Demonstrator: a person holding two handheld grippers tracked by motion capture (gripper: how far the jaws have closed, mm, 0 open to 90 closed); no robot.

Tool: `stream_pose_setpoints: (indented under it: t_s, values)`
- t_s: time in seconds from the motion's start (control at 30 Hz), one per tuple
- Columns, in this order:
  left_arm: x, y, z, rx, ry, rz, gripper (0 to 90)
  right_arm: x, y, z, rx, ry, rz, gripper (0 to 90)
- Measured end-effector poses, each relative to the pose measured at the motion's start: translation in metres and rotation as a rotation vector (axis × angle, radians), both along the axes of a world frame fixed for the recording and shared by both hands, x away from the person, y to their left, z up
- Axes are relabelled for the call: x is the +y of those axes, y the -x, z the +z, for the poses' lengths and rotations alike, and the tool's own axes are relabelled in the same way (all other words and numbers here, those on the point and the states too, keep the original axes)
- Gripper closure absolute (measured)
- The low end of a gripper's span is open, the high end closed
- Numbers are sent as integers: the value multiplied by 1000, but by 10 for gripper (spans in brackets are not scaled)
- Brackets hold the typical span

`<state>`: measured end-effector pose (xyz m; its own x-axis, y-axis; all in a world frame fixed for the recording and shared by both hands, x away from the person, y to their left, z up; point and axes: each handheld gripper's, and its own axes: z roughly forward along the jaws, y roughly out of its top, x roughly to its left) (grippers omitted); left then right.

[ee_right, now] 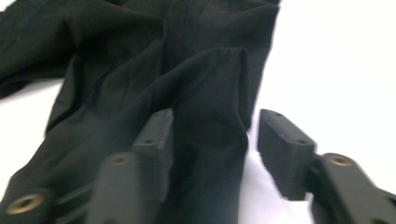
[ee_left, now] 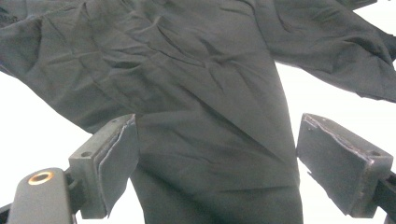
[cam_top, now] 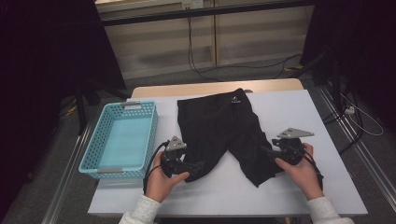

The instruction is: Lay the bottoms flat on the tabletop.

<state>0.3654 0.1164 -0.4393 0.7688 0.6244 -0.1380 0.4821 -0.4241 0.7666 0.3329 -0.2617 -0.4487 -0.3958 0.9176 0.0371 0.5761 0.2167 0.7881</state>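
Black shorts [cam_top: 219, 126] lie flat on the white table [cam_top: 289, 107], waistband at the far side and both legs toward the person. My left gripper [cam_top: 198, 165] lies at the end of the left leg. In the left gripper view its jaws stand wide apart [ee_left: 219, 158] with the leg's fabric [ee_left: 187, 93] between them, and white table shows beside the right pad [ee_left: 336, 163]. My right gripper [cam_top: 266, 151] is at the right leg. Its jaws [ee_right: 215, 144] are parted around a raised fold of the shorts [ee_right: 140, 70], with a gap at the right pad [ee_right: 285, 149].
A light blue plastic basket [cam_top: 88, 158] with nothing in it stands on the table's left side, close to the left hand. Bare white table lies right of the shorts and along the near edge. Cables run over the floor beyond the table.
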Motion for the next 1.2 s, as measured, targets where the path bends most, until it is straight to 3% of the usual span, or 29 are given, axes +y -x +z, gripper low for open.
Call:
stream_pose_setpoints:
  t_s: [0.2, 0.33, 0.47, 0.57, 0.6, 0.67, 0.7, 0.73, 0.77, 0.8, 0.83, 0.93, 1.03, 1.07, 1.13, 1.2]
  values:
    - [-3, 1, 2, -8, -2, -9, 135, -16, 17, 3, 6, 5, -23, 411]
    - [-4, 2, 2, -6, 3, -11, 135, -22, 27, -2, 46, 1, -12, 472]
    - [-4, 2, 3, -6, 7, -15, 134, -26, 32, -1, 49, 6, -15, 516]
    - [-4, 2, 4, -14, 5, -17, 134, -27, 36, -7, 77, 9, -4, 536]
    - [-5, 3, 4, -12, 8, -16, 134, -26, 35, -12, 106, 23, 3, 550]
    - [-6, 3, 5, -11, 8, -19, 134, -25, 35, -15, 97, 29, 5, 567]
    - [-6, 3, 4, -10, 8, -19, 135, -24, 34, -15, 100, 20, 8, 594]
    - [-7, 3, 4, -9, 2, -27, 134, -21, 34, -15, 107, 15, 34, 787]
    - [-7, 3, 4, -9, 2, -27, 134, -21, 34, -15, 107, 15, 34, 787]
    - [-8, 3, 3, -9, 1, -27, 135, -16, 34, -17, 108, -18, 68, 852]
    - [-9, 3, 2, -6, 0, -28, 135, -14, 34, -17, 108, -18, 79, 884]
    - [-10, 4, 1, -6, -7, -33, 134, -7, 33, -15, 130, -26, 114, 896]
    - [-10, 4, 2, -7, 0, -30, 134, -5, 33, -11, 117, -18, 123, 898]
    - [-9, 4, 3, -8, -1, -31, 135, -5, 35, -1, 83, -36, 118, 898]
    - [-9, 4, 3, -8, 2, -32, 135, -6, 35, 4, 67, -42, 116, 898]
    - [-7, 3, 3, -7, 6, -26, 135, -12, 40, 22, 9, -53, 99, 898]
